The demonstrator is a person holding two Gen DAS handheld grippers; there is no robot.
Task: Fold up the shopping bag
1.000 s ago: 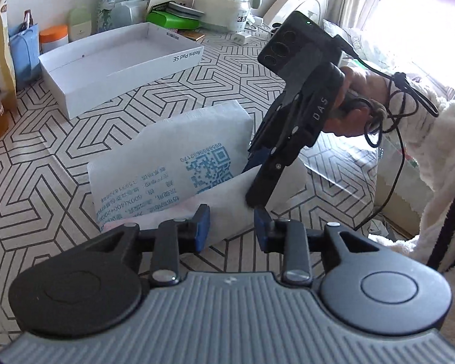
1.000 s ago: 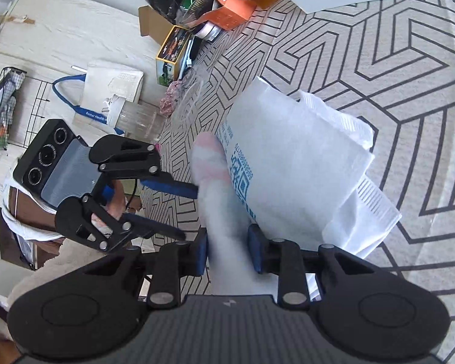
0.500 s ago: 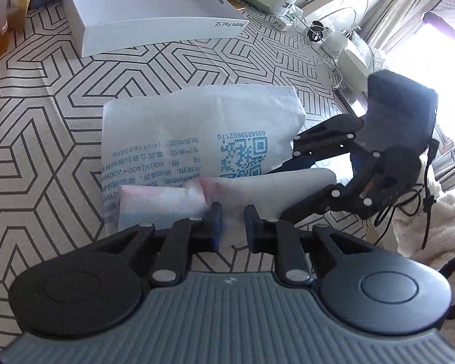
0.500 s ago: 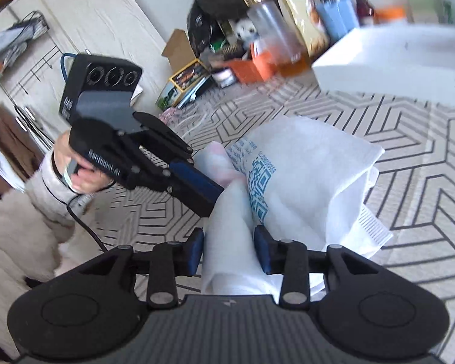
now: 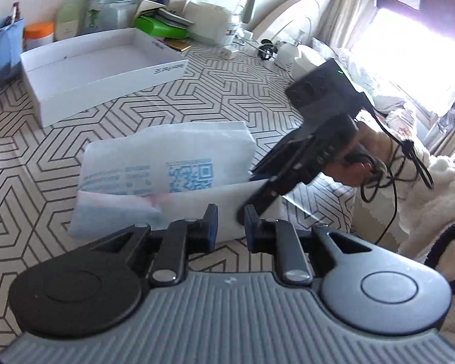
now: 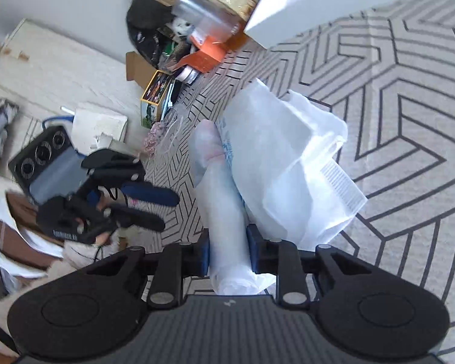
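A: Where is the shopping bag (image 5: 166, 163) in your left wrist view?

B: It lies mid-frame on the patterned desk (image 5: 233, 97), white, with blue print and a square code facing you. Its near edge is folded up into a strip just ahead of your left claw (image 5: 230, 223).

A: And that claw?

B: Its pads stand a narrow gap apart. In the right wrist view the left claw (image 6: 163, 209) sits at left, apart from the bag (image 6: 276, 151), gripping nothing.

A: Your right claw (image 6: 227, 253)?

B: Its jaws are closing on the rolled edge of the bag, which runs between the pads and up the frame. In the left wrist view the right claw (image 5: 259, 194) comes in from the right, your hand (image 5: 355, 170) behind it.

A: Anything else?

B: A white box (image 5: 100, 66) sits at upper left.
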